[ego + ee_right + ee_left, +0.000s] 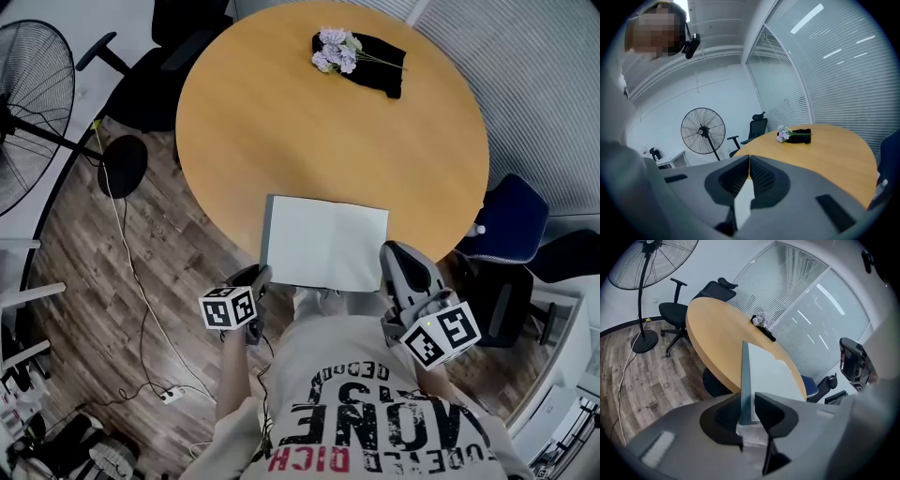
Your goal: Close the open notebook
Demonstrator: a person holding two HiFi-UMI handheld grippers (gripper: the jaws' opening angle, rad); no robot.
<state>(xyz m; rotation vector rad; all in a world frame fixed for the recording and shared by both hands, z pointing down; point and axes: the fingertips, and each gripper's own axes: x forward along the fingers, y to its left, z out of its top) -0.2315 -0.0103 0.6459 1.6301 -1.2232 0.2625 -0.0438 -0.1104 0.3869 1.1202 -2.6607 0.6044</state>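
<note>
A round table point(281, 141) with a bare light-wood top fills the upper middle of the head view, and only 2 groups of things lie on it. A white notebook point(328, 242) lies flat at the lower centre, its near side reaching the table's rim (a grey strip shows along its left side). At the top, a black cloth point(380, 58) lies with a small bunch of pale purple flowers point(335, 50) on its left end.

The round table top point(281, 131) is smooth, matt light wood. The white paper notebook point(328, 246) has plain, matt pages. A black cloth point(384, 80) looks soft and dull. The dark plank floor point(84, 272) shows streaky wood grain, and the black standing fan point(23, 108) has a thin wire grille
</note>
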